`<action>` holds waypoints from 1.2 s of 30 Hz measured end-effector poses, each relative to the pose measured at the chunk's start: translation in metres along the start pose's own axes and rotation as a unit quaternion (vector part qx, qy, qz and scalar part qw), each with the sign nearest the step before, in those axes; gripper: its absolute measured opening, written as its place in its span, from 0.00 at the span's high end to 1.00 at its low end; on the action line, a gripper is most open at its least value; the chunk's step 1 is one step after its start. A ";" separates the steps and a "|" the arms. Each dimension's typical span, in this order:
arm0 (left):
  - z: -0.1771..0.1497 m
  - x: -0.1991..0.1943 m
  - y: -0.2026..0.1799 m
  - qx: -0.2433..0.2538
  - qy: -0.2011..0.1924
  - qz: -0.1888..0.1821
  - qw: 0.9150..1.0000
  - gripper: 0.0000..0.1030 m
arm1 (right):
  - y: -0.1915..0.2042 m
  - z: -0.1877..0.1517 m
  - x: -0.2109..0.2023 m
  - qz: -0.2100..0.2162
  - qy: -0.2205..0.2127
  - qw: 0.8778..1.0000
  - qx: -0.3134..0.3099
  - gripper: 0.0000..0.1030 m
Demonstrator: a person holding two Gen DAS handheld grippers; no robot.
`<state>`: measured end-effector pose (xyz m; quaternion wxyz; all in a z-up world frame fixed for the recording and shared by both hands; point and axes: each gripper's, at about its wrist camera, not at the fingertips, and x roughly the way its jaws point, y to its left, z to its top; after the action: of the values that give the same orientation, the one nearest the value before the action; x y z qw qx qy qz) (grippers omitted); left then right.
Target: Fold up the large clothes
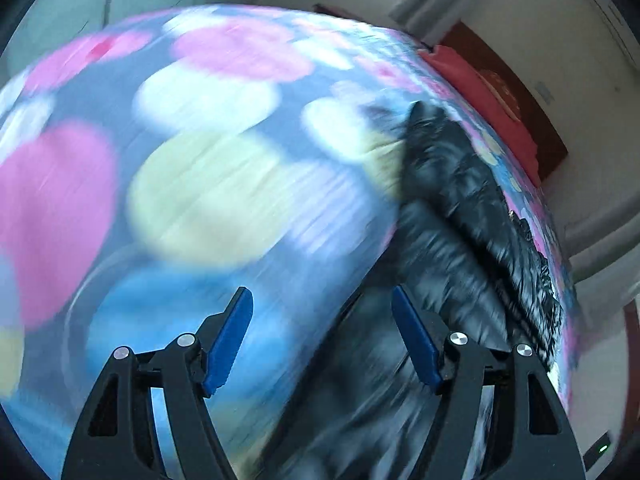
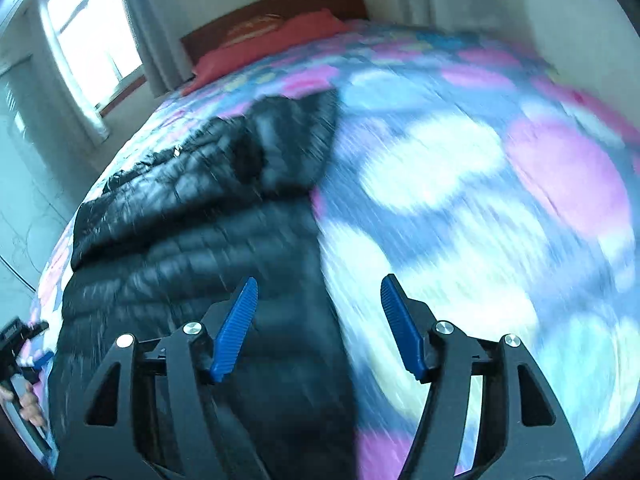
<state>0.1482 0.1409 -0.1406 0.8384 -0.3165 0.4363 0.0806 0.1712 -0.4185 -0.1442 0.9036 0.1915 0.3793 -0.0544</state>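
Note:
A shiny black puffer jacket (image 2: 192,216) lies on a bed covered by a spotted blue, pink and white bedspread (image 2: 460,184). In the right wrist view it fills the left half, partly folded over itself. My right gripper (image 2: 318,292) is open and empty above the jacket's right edge. In the left wrist view the jacket (image 1: 460,208) lies at the right. My left gripper (image 1: 322,300) is open and empty above the jacket's left edge. The left gripper also shows at the far left of the right wrist view (image 2: 24,344), held by a hand. Both views are motion-blurred.
A red pillow (image 2: 276,40) and a dark wooden headboard (image 2: 280,4) stand at the bed's far end. A window (image 2: 84,36) with curtains is on the left wall. The bedspread (image 1: 180,168) stretches wide left of the jacket.

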 end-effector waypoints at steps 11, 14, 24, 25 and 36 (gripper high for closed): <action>-0.071 -0.040 0.024 -0.003 0.035 -0.071 0.997 0.30 | -0.027 -0.083 -0.040 0.066 0.037 0.996 0.041 0.38; -0.084 -0.043 0.021 -0.007 0.045 -0.094 0.995 0.30 | -0.023 -0.096 -0.048 0.095 0.043 0.993 0.046 0.38; -0.097 -0.045 0.018 -0.013 0.035 -0.104 0.994 0.41 | -0.004 -0.110 -0.053 0.108 0.053 0.992 0.047 0.61; -0.096 -0.045 0.019 -0.013 0.033 -0.103 0.994 0.45 | -0.006 -0.110 -0.054 0.107 0.053 0.992 0.048 0.66; -0.097 -0.055 0.042 -0.038 0.035 -0.105 0.993 0.50 | -0.028 -0.110 -0.053 0.132 0.059 0.985 0.093 0.78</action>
<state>0.0312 0.1230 -0.1574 0.8140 -0.3951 0.4259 -0.0027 0.0534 -0.4044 -0.1860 0.8575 0.3254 0.3964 0.0416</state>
